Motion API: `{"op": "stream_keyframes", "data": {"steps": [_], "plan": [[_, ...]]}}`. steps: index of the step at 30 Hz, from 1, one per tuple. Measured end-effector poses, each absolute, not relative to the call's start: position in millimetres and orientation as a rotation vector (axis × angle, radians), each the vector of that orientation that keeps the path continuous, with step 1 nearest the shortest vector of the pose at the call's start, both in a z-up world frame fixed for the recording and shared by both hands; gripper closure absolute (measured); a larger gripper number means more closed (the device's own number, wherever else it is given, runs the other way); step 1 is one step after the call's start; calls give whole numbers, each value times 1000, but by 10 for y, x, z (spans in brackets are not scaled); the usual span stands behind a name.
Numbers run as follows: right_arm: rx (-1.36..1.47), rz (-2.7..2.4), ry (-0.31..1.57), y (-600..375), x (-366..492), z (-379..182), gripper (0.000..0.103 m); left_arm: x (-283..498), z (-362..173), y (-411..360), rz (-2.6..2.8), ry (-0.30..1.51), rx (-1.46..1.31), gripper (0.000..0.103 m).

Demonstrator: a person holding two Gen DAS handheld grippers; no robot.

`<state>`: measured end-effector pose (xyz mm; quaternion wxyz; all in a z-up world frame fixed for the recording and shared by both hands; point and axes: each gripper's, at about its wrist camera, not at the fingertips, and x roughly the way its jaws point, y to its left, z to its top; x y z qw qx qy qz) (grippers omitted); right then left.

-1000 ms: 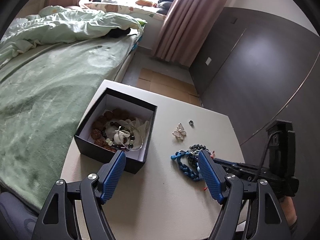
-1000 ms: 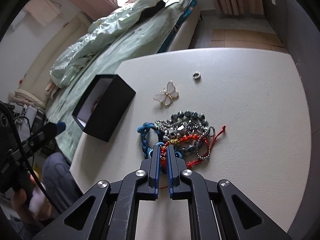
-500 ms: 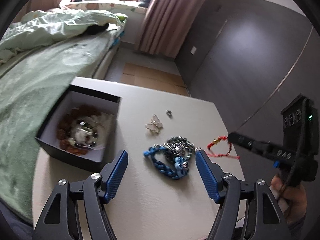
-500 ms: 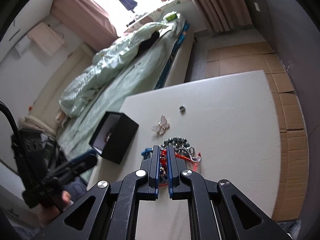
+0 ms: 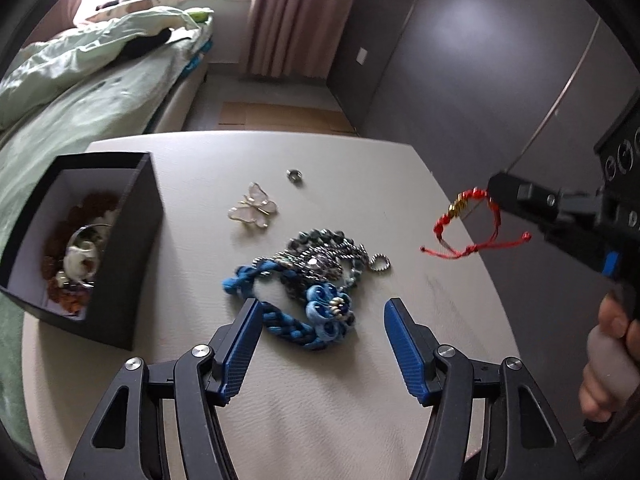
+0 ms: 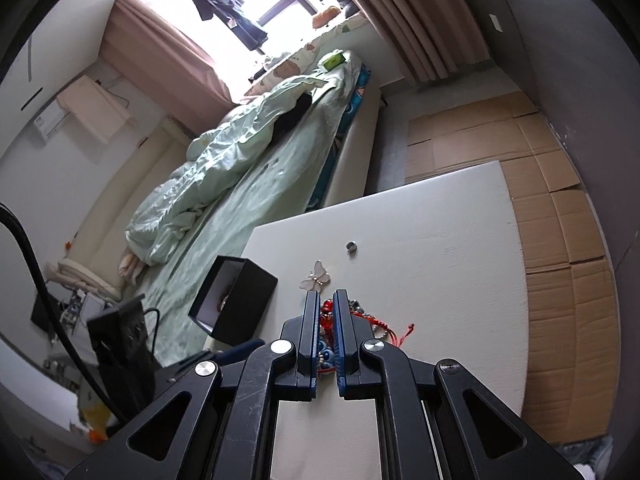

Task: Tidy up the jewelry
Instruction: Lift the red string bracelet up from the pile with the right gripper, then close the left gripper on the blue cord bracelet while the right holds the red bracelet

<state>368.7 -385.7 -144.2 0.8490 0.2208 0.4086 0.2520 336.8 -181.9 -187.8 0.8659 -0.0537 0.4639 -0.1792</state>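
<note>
Left wrist view is showing the left gripper point(image 5: 322, 350) hanging over the tangled pile point(image 5: 310, 280) on the white table point(image 5: 360, 420), its blue ribbed pads standing apart and closing — nothing pressed between them yet, though the blue braided bracelet point(image 5: 280, 322) is lying just ahead of its left pad. Off to its right the right gripper point(image 5: 494, 196) is carrying the red cord bracelet point(image 5: 464, 224) clear of the table, its jaws clamped together on the cord; the loose tails are dangling below.

Judging from this, the risks are plain; the thin slippery cord may be slipping out of so narrow a pinch, or its tails may be snagging the pile on the way across. The left pads, closing on a knot of woven cord, grey beads and metal chain, may be dragging several pieces at once.

Beyond the pile, farther from the left gripper, a pale glossy butterfly brooch point(image 5: 253, 210) and a small metal ring point(image 5: 295, 176) are lying apart; to its left the rigid black box point(image 5: 132, 248) — white-lined, square — is holding rough brown beads.
</note>
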Motion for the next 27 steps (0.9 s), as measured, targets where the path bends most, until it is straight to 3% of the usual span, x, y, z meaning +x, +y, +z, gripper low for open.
{"op": "stream_keyframes", "data": {"steps": [4, 6, 7, 8, 9, 27], "plan": [[469, 525, 866, -3868, 3700, -1458, 95, 3387, -1993, -1939, -381, 989, -62, 39], [466, 524, 870, -3851, 3712, -1474, 95, 3388, -2048, -1978, -376, 990, -43, 55], [463, 523, 874, -3839, 3718, -1486, 95, 3379, -2061, -1997, -368, 977, -21, 56], [457, 519, 883, -3815, 3732, -1506, 95, 3374, -2059, -2013, -360, 969, -1, 64], [451, 517, 888, -3796, 3735, -1520, 95, 3380, -2067, -2033, -353, 971, 21, 79], [384, 594, 878, -3447, 3724, -1444, 95, 3395, -1335, -1516, -298, 882, -94, 84]]}}
